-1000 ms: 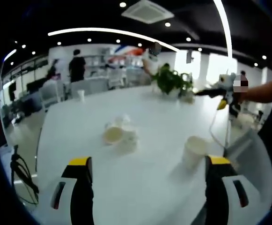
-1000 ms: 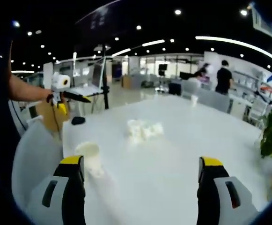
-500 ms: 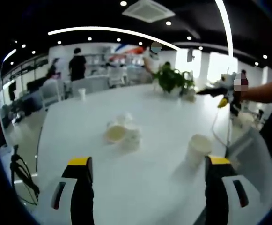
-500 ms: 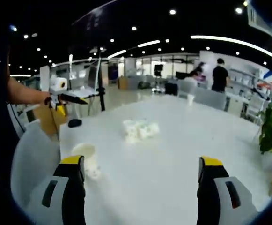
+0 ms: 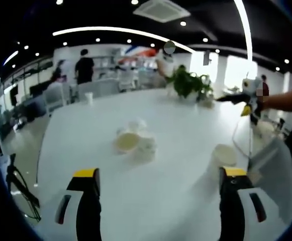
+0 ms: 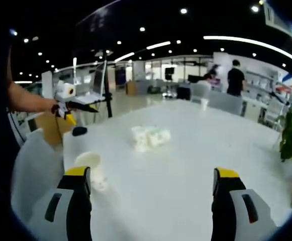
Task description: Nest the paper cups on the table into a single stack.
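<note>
White worktop (image 5: 176,150), cluster of paper cups (image 5: 133,141) ahead between the left gripper (image 5: 158,211) fingers, mouths seemingly upward, lone upright paper cup (image 5: 225,156) just beyond its right finger, left fingers apart and empty, right gripper (image 6: 148,211) fingers apart, lone cup beside its left finger, potted plant (image 5: 188,84) far off

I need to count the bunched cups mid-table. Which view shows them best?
The left gripper view: the cup cluster sits nearer there, with one open mouth facing the camera. The right gripper view shows the cluster farther off, as a blurred white clump.
</note>
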The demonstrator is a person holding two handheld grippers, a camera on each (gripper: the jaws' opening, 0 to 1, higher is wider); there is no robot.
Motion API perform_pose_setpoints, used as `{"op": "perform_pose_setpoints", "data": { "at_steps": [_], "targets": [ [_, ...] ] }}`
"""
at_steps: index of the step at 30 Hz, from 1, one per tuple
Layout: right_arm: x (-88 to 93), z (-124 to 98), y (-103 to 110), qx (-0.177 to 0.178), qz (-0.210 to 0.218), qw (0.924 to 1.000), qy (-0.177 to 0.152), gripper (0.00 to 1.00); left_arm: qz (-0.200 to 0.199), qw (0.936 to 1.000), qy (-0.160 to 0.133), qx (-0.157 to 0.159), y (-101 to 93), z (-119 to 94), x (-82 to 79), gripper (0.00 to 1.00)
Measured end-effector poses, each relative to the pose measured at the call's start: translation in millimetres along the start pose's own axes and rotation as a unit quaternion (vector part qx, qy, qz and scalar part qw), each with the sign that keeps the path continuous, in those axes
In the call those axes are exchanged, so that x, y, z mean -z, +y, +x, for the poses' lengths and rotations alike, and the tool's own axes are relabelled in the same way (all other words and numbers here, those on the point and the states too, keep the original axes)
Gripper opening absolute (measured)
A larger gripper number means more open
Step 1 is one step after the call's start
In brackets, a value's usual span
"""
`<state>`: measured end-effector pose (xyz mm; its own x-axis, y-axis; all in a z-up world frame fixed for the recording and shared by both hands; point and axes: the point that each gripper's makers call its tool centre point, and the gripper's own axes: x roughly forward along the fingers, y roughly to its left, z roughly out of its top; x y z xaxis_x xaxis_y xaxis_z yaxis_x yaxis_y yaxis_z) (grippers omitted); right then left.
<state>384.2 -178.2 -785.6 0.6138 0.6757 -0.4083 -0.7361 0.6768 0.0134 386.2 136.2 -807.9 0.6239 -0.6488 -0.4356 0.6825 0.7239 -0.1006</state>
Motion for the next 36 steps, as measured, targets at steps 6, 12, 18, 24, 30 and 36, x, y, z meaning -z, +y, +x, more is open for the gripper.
{"op": "perform_pose_setpoints", "data": {
  "at_steps": [6, 12, 18, 24, 30, 36],
  "targets": [
    [3.3, 1, 3, -0.003, 0.002, 1.0, -0.001, 1.0, 0.004, 1.0, -0.005, -0.005, 7.8, 11, 1.3, 0.98],
    [9.5, 0, 6, -0.003, 0.007, 1.0, 0.003, 1.0, -0.01, 0.9998, -0.014, 0.0, 9.8, 23, -2.7, 0.98],
    [16.5, -1, 9, -0.003, 0.006, 0.9999, 0.012, 1.0, 0.003, 0.9999, -0.012, -0.006, 16.6, 38, 0.5, 0.97],
    [16.7, 1, 14, -0.005, 0.009, 0.9999, 0.012, 1.0, 0.002, 0.9991, -0.041, -0.009, 24.9, 47, -5.3, 0.97],
    [20.3, 1, 16, -0.003, 0.013, 0.9998, 0.013, 1.0, -0.011, 0.9998, -0.014, -0.002, 25.2, 56, 7.5, 0.98],
    [23.6, -3, 18, -0.001, 0.015, 0.9998, 0.015, 1.0, -0.01, 0.9998, -0.019, -0.001, 25.5, 68, 8.3, 0.97]
  ]
}}
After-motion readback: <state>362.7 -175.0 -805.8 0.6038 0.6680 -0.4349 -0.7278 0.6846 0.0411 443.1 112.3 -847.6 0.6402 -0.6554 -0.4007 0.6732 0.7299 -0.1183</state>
